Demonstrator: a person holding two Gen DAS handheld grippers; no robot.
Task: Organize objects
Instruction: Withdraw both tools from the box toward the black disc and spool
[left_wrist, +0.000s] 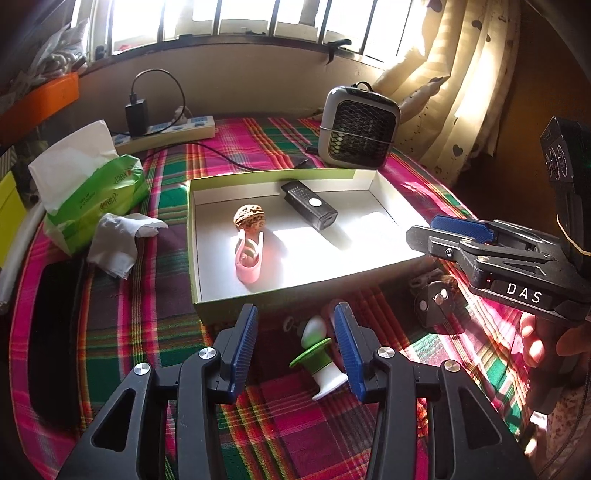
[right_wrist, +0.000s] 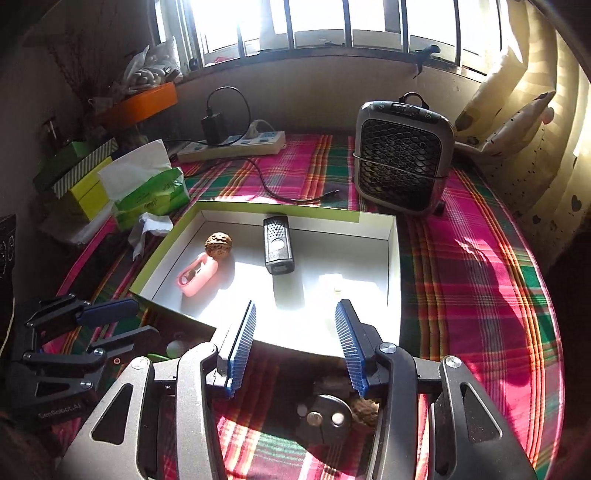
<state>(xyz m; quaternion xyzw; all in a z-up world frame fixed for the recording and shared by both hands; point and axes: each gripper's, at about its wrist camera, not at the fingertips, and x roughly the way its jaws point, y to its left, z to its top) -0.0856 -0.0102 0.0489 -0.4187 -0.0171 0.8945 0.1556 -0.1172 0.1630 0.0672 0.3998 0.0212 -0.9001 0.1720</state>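
One shallow green-sided box (left_wrist: 221, 306) with a white floor sits open on the plaid cloth (left_wrist: 155, 295), and three things lie inside it: one walnut (left_wrist: 249, 215), one pink clip-like holder (left_wrist: 249, 258) just in front of the nut, and one black rectangular device (left_wrist: 309, 204) with a round white button, set apart toward the back wall.

Outside the box, along its near wall, three more things wait on the cloth. One green-and-white plastic piece (left_wrist: 317, 356) lies between the blue pads of the left gripper (left_wrist: 295, 325), whose jaws stand apart with no pad pressing on it. One black round mount (right_wrist: 325, 413) with metal studs lies below the right gripper (right_wrist: 295, 321), and beside it a brown lump (right_wrist: 365, 408) that may be a second walnut, though shadow hides most of it. The right gripper's jaws are likewise parted and hold nothing; they hang over the box's near edge.

Behind the box stand one small grey fan (right_wrist: 402, 158), one white power strip (right_wrist: 236, 147) carrying one black charger (right_wrist: 214, 127), and one green tissue pack (left_wrist: 96, 192) with one crumpled tissue (left_wrist: 118, 240) beside it. Fingers (left_wrist: 533, 339) of one hand show under the right gripper's handle.
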